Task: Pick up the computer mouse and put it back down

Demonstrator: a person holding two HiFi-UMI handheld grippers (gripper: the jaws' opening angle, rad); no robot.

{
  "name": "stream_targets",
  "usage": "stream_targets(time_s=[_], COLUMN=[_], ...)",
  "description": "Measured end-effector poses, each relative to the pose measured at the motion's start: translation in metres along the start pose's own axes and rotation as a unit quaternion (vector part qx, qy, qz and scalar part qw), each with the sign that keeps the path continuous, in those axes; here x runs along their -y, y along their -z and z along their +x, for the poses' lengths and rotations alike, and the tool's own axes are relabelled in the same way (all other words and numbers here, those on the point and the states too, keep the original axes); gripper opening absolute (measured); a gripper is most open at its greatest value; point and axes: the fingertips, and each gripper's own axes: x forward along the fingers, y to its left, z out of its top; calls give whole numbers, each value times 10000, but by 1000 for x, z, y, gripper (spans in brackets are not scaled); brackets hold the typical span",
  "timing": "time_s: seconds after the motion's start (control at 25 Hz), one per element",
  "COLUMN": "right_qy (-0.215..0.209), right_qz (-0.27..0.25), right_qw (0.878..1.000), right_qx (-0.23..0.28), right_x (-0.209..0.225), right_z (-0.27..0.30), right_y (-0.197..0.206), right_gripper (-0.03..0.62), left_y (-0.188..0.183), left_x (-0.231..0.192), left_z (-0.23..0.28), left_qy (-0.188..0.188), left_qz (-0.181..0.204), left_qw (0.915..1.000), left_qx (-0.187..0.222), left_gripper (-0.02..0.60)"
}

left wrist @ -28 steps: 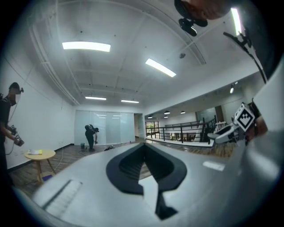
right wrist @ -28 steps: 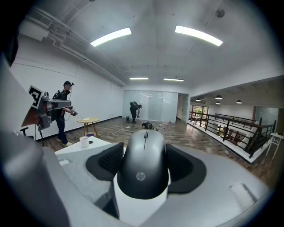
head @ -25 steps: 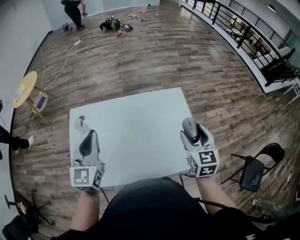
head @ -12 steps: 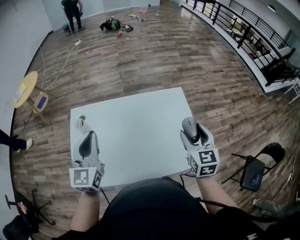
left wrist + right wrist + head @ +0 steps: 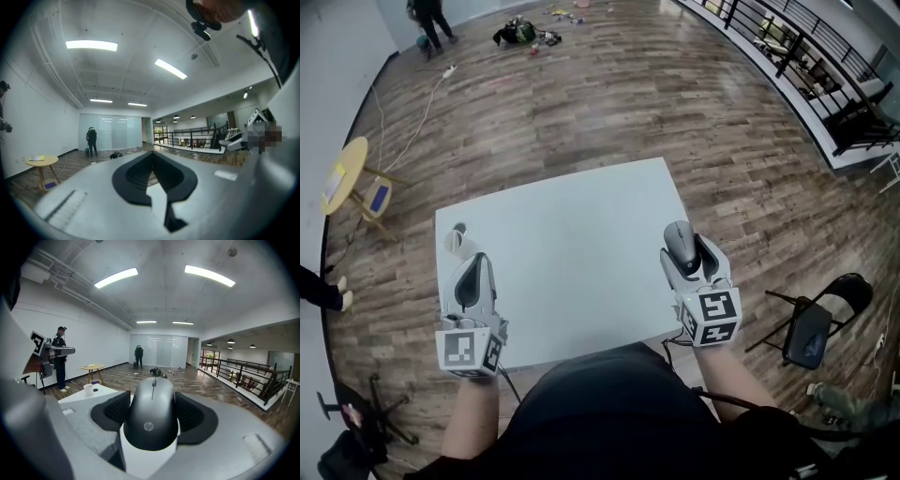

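computer mouse (image 5: 679, 246) between right gripper (image 5: 152, 400) jaws | cup (image 5: 456, 244) on table (image 5: 572, 225), far-left corner | chair (image 5: 811, 330) right of table

Can see only the trunk and legs of the far person (image 5: 427, 19), cropped by the head view's top edge, and only 1 dark leg and a shoe of another person (image 5: 319, 285) at its left edge. Cannot tell what the floor clutter (image 5: 523, 33) is, nor the small dark thing (image 5: 459, 228) beside the white cup (image 5: 456, 244) on the table (image 5: 562, 262): too small. Cannot see the underside or flanks of the computer mouse (image 5: 151, 420), covered by the pads of the right gripper (image 5: 152, 397).
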Motion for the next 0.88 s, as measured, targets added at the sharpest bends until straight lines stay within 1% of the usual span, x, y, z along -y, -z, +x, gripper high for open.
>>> stream_targets(time_s=[0.36, 0.6, 0.88], right_qy=[42, 4, -9], right_qz=[162, 304, 357], right_qw=[9997, 9990, 9979], right_qx=[-154, -319, -531], right_x=[-1, -4, -3], right_z=[8, 7, 12], right_y=[10, 24, 39], right_gripper=[299, 299, 299], left_y=[5, 9, 20], left_x=[4, 11, 18], left_z=[11, 14, 19], left_qy=[132, 205, 239], left_qz=[6, 22, -26], left_qw=[9998, 9996, 9990], left_qx=[-118, -188, -372], left_gripper=[5, 5, 5])
